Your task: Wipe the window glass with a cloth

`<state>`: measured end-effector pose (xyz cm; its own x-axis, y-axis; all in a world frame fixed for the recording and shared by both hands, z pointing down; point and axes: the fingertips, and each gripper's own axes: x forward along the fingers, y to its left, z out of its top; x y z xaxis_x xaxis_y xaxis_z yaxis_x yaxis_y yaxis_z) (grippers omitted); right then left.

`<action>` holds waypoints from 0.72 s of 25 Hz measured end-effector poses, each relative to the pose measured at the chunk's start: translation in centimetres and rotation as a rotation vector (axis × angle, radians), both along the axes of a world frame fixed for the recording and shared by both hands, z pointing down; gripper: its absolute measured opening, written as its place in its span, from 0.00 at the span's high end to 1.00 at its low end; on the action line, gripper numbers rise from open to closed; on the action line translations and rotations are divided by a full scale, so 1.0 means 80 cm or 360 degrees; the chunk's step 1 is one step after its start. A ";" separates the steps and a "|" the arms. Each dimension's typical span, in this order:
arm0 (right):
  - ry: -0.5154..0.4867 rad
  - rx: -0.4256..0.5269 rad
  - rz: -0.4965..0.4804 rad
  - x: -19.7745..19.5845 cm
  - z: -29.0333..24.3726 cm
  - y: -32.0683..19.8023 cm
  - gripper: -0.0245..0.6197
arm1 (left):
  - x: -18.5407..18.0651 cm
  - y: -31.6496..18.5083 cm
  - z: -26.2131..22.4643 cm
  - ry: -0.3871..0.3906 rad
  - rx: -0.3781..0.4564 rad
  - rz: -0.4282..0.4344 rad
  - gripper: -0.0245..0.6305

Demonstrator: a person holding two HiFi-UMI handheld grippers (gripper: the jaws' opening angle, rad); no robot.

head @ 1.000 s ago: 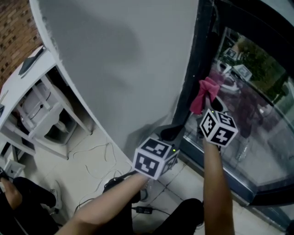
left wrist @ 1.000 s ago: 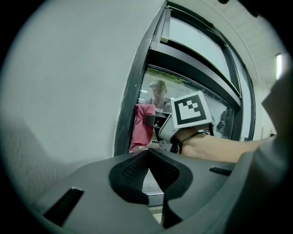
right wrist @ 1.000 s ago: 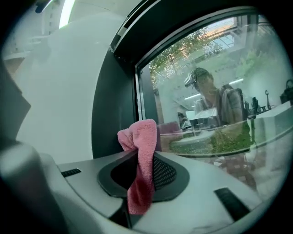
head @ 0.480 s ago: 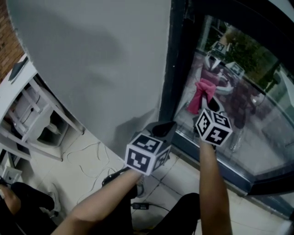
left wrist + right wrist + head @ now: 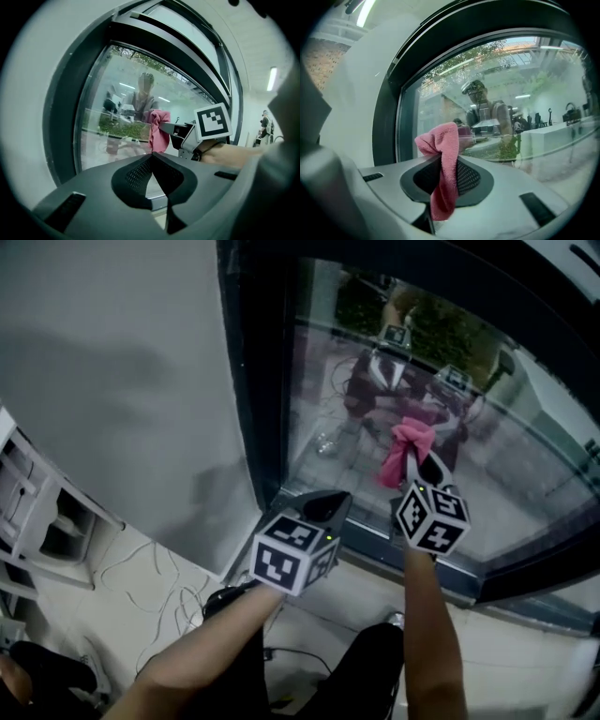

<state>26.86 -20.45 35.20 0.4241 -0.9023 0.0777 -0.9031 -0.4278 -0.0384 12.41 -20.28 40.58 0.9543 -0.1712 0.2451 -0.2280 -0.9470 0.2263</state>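
Pink cloth (image 5: 405, 442) shifted from window frame (image 5: 253, 381) to front of window glass (image 5: 511, 460). Right gripper (image 5: 412, 463) clamped on cloth. Left gripper (image 5: 325, 506) jaws together, empty.

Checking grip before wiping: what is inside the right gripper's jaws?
A pink cloth, clamped in the right gripper's shut jaws, bunched above and hanging below. The pinched part is covered.

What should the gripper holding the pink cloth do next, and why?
Probably press the pink cloth forward onto the window glass and start a short sideways swipe. The right gripper is shut on it and holds it up before the glass, though contact can't be told. The left gripper is shut and empty, low by the frame.
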 end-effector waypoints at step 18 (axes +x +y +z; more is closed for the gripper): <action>-0.0012 0.0036 0.0550 0.208 0.002 0.332 0.88 | 0.198 0.242 0.011 -0.0023 -0.0018 0.0505 0.95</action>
